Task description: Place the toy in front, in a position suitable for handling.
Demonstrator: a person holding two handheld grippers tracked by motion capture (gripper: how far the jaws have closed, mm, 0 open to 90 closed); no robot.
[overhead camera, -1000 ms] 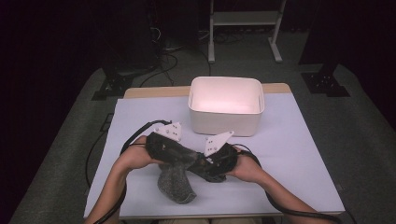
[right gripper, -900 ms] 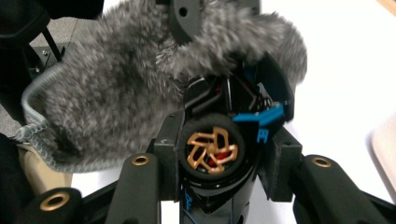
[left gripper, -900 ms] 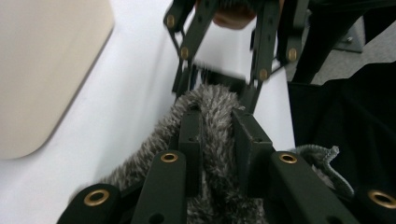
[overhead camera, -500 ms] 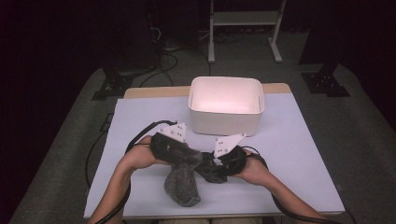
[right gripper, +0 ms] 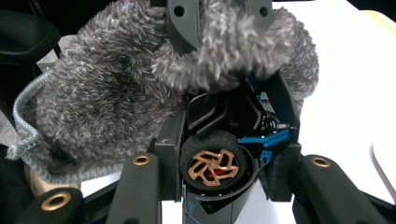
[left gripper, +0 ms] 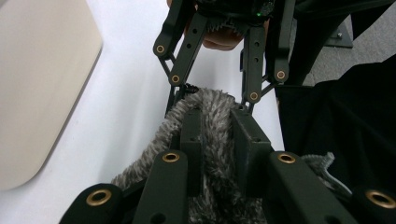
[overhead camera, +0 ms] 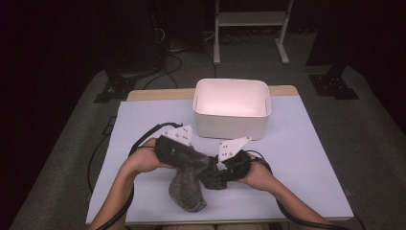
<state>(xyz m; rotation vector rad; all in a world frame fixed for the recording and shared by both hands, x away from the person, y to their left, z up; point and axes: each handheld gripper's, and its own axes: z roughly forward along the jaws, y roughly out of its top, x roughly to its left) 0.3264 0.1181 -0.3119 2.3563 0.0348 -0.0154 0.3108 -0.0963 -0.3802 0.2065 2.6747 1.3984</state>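
Observation:
A grey fuzzy sock [overhead camera: 186, 191] hangs over the near middle of the table between both hands. My left gripper [overhead camera: 191, 160] is shut on its opening; in the left gripper view the jaws pinch the fuzzy fabric [left gripper: 210, 102]. My right gripper [overhead camera: 225, 168] faces it from the right, shut on a black toy car [right gripper: 217, 168] with a copper-rimmed wheel and blue trim. The car's front end sits at the mouth of the sock [right gripper: 107, 93], partly covered by the fabric. The left gripper's fingers [right gripper: 184, 23] show at the top of the right gripper view.
A white plastic bin [overhead camera: 232, 108] stands just beyond the grippers at the back middle of the white table [overhead camera: 311, 158]; its side [left gripper: 37, 84] also lies left in the left gripper view. Cables trail from both grippers toward the near edge.
Both grippers have shifted slightly right and closer together, with the sock hanging between them. The bin has not moved.

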